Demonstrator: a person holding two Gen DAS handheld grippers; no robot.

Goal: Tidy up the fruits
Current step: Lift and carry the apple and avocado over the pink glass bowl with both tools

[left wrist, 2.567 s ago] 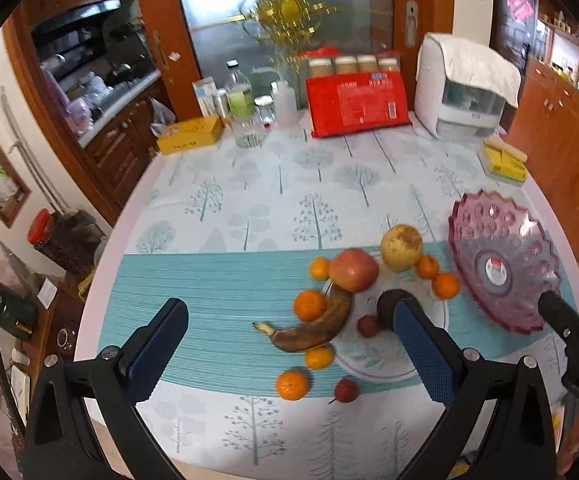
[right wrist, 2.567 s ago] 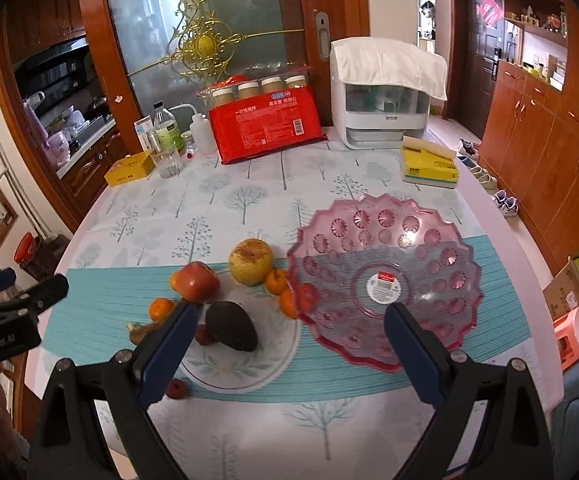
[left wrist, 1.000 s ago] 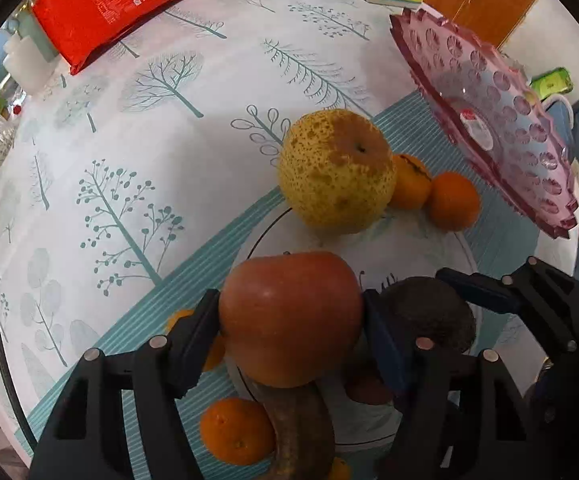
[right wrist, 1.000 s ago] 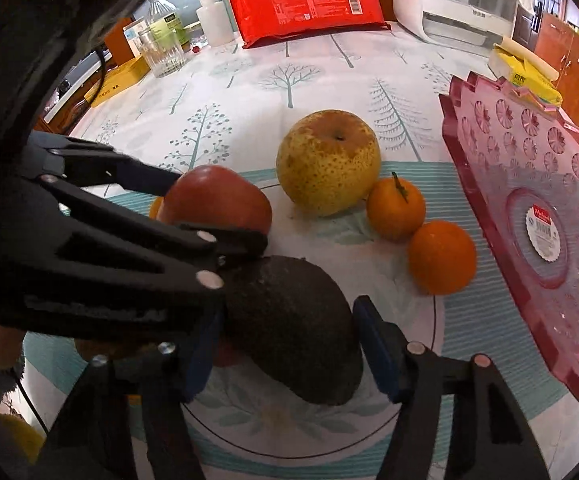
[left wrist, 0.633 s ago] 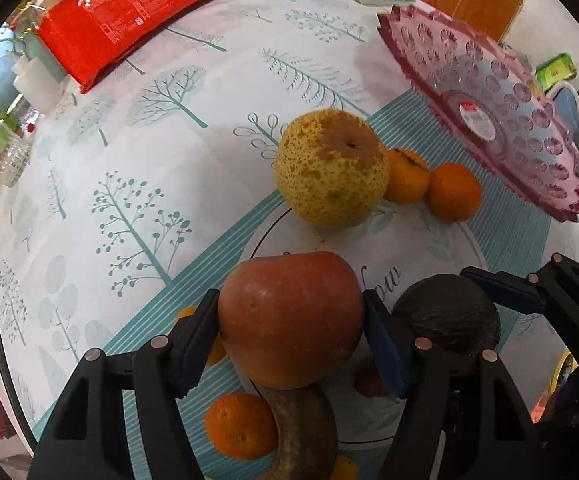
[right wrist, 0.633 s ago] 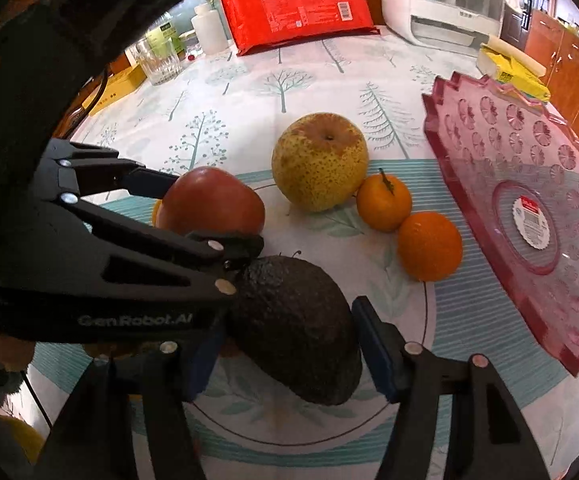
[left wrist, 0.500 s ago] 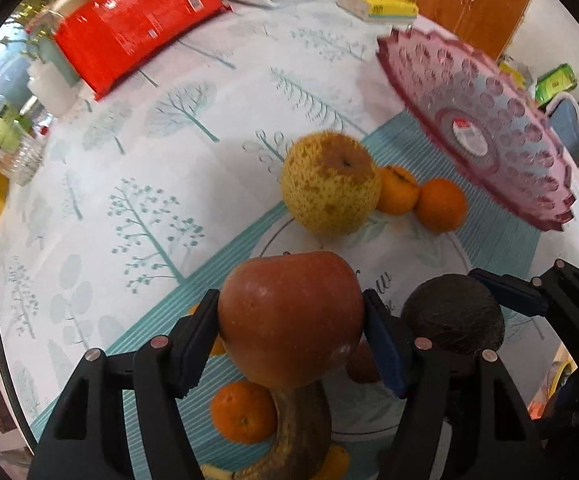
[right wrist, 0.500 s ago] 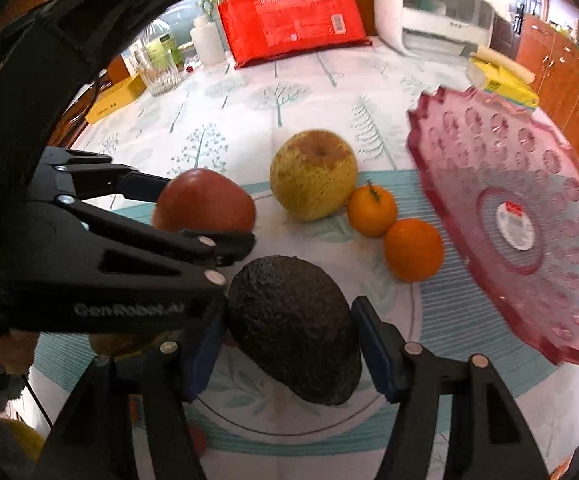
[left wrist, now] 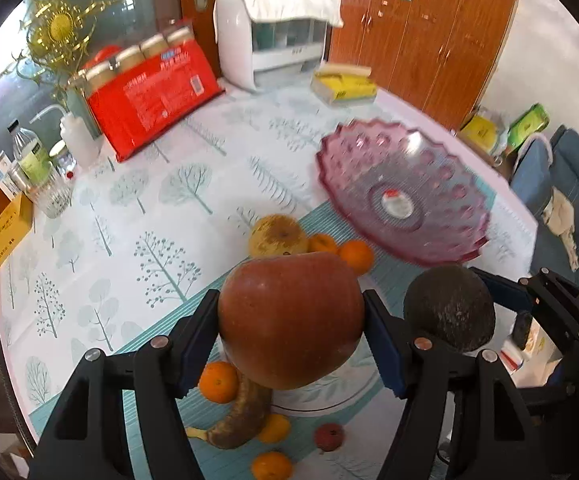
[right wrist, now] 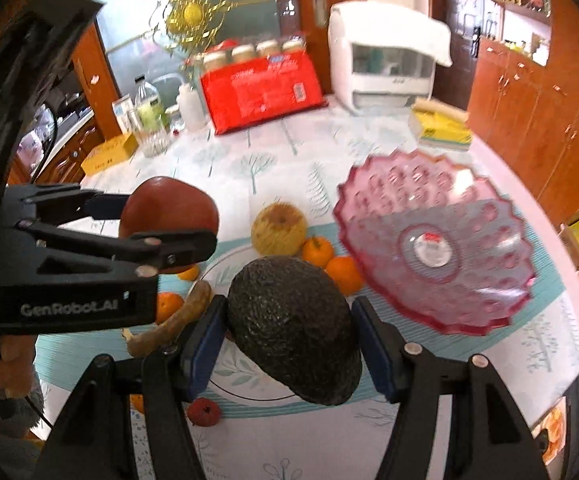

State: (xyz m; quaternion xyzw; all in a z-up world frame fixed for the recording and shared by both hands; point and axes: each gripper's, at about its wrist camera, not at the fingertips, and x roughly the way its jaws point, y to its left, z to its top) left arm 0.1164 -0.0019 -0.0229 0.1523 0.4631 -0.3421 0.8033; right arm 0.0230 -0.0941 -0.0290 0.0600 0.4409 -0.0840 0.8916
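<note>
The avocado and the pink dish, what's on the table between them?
In the right wrist view, two small oranges lie between the held avocado and the pink dish, beside the yellow pear.

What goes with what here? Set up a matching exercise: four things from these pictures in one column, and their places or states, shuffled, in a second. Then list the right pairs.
Things:
1. red apple
2. avocado
3. pink fruit dish
4. banana

Places or states:
A. lying on the table, nothing in it
B. clamped in the right gripper
C. lying on the teal mat beside small oranges
D. clamped in the left gripper

Pairs: 1-D, 2-B, 3-A, 4-C
</note>
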